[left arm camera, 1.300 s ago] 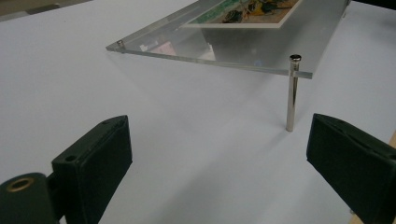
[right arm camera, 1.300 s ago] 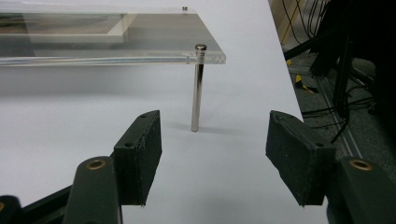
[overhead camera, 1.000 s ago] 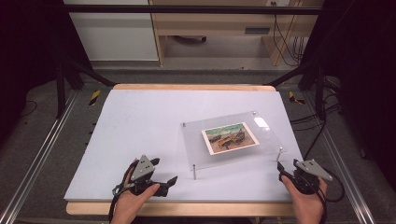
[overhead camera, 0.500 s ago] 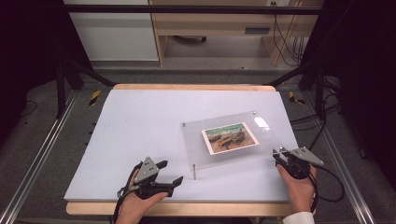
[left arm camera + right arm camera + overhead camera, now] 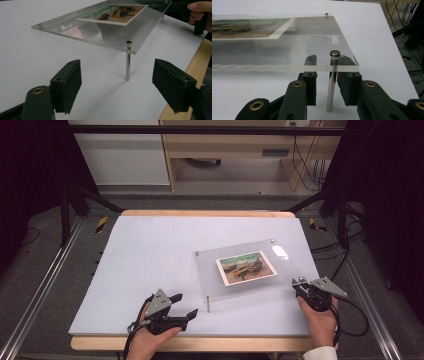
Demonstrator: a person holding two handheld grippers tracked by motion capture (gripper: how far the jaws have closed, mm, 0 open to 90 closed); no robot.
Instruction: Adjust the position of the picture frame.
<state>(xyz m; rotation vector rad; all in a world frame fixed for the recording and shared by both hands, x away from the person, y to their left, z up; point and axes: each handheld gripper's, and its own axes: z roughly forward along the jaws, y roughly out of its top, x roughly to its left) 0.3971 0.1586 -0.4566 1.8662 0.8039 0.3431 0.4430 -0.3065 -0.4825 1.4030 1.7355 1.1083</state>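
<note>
A clear acrylic plate [image 5: 285, 265] holding a colour picture [image 5: 246, 268] stands on thin metal legs on the white table. My right gripper [image 5: 299, 285] is at the plate's front right corner. In the right gripper view its jaws [image 5: 329, 61] have just been closing around the front right leg [image 5: 331, 87]. A gap still shows on the leg's left side. My left gripper [image 5: 184, 306] lies low near the front edge, pointing right at the front left leg [image 5: 208, 304]. Its jaws [image 5: 116, 85] have narrowed a little but stand wide, with nothing between them; that leg [image 5: 128, 62] is just ahead.
The white table top [image 5: 150, 250] stretches left and behind the plate. Its wooden front edge [image 5: 225, 344] runs just below both hands. Metal rails [image 5: 45, 280] flank the table, and cables [image 5: 350, 320] trail at the right.
The right hand moved in and up to the plate's front right corner and its jaws narrowed around the leg. The left gripper shifted slightly right and its jaws closed a little.
</note>
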